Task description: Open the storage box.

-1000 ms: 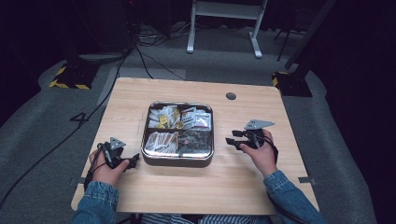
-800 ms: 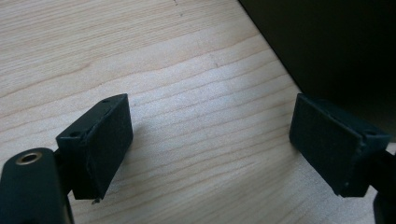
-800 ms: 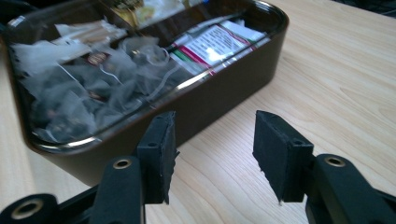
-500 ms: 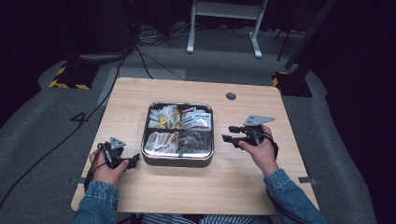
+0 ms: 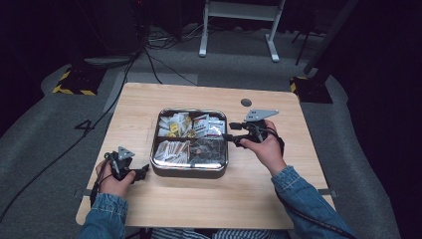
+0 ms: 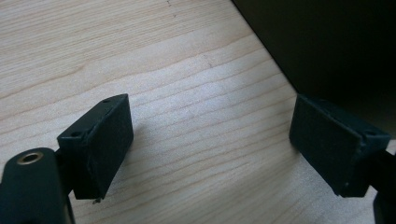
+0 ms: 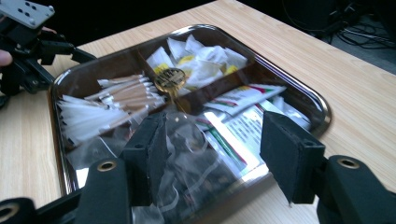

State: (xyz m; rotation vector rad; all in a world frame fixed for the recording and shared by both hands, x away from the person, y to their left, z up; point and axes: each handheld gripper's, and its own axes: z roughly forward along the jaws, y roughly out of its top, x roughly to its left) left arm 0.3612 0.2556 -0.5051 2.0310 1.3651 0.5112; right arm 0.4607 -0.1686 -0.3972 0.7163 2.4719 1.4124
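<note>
We look down on a light wooden table where a person in denim sleeves holds a gripper in each hand. At the left, the left gripper rests low on the table, just beside the near left corner of a metal tray. In the left gripper view its two black jaws stand spread wide over bare wood grain, with nothing between them, and a dark wall, most likely the tray's side, rises just beyond the right-hand jaw.

In the middle sits the tray, square with rounded corners and split into four compartments. From above, the far left compartment holds white sachets with a round gold item among them. The near left one holds pale paper-wrapped sticks. The far right one holds printed packets, and the near right one holds clear plastic wrappers.

At the right, the right gripper hovers at the tray's right rim, pointing inward. In the right gripper view its jaws stand apart, empty, above the clear wrappers and the printed packets.
</note>
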